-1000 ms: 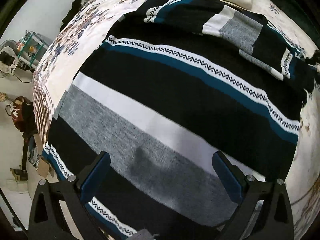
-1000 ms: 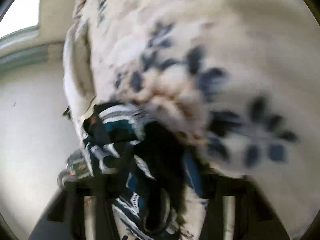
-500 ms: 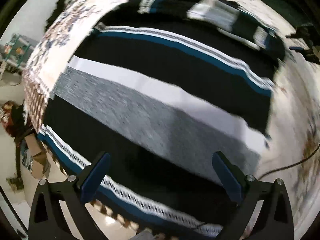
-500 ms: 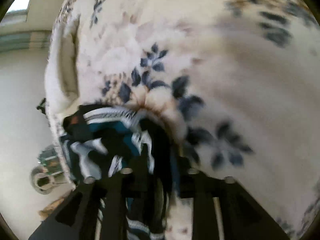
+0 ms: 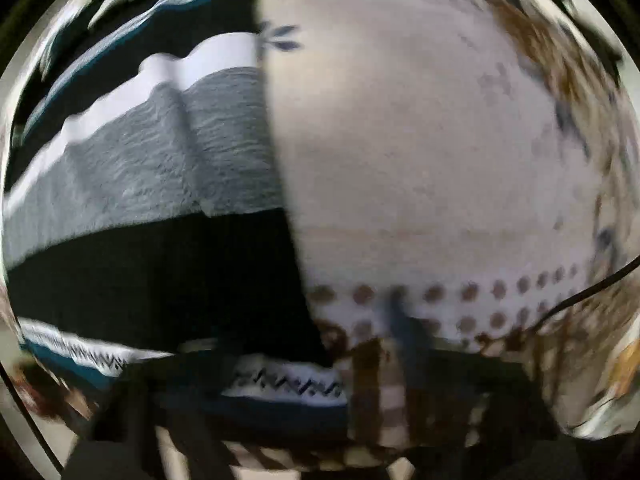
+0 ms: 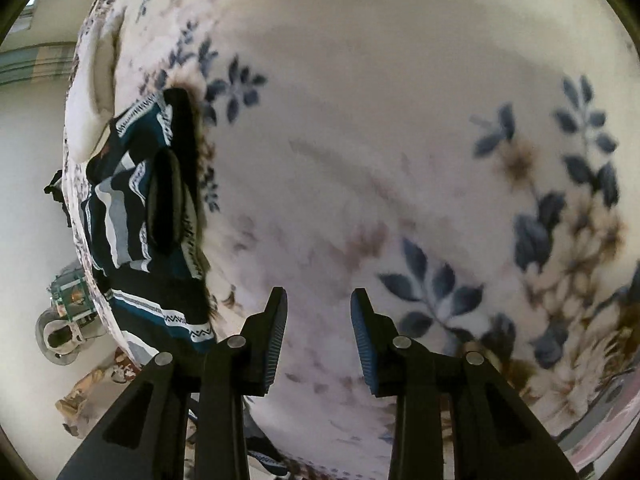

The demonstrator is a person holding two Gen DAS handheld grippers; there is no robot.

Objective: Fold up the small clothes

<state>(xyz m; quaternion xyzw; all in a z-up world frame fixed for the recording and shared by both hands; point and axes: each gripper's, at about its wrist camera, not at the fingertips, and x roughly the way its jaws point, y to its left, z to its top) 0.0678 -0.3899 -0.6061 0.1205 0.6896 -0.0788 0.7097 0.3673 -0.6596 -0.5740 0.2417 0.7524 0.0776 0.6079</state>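
A striped knit sweater (image 5: 132, 184) in black, grey, white and teal lies on a floral blanket (image 5: 420, 152). In the blurred left wrist view its right edge and patterned hem (image 5: 288, 384) sit close in front of the camera; my left gripper's fingers are smeared by blur at the bottom and I cannot tell how they stand. In the right wrist view the sweater (image 6: 140, 216) lies bunched at the left. My right gripper (image 6: 319, 330) is open and empty, over bare blanket (image 6: 380, 140), to the right of the sweater.
A black cable (image 5: 592, 292) crosses the blanket at the right in the left wrist view. A fan (image 6: 60, 328) and clutter stand on the floor beyond the bed's left edge. A white pillow (image 6: 86, 92) lies past the sweater.
My right gripper has let go of the sweater, opened and pulled away to the right over bare blanket. My left gripper has swung right and down to the sweater's edge and hem.
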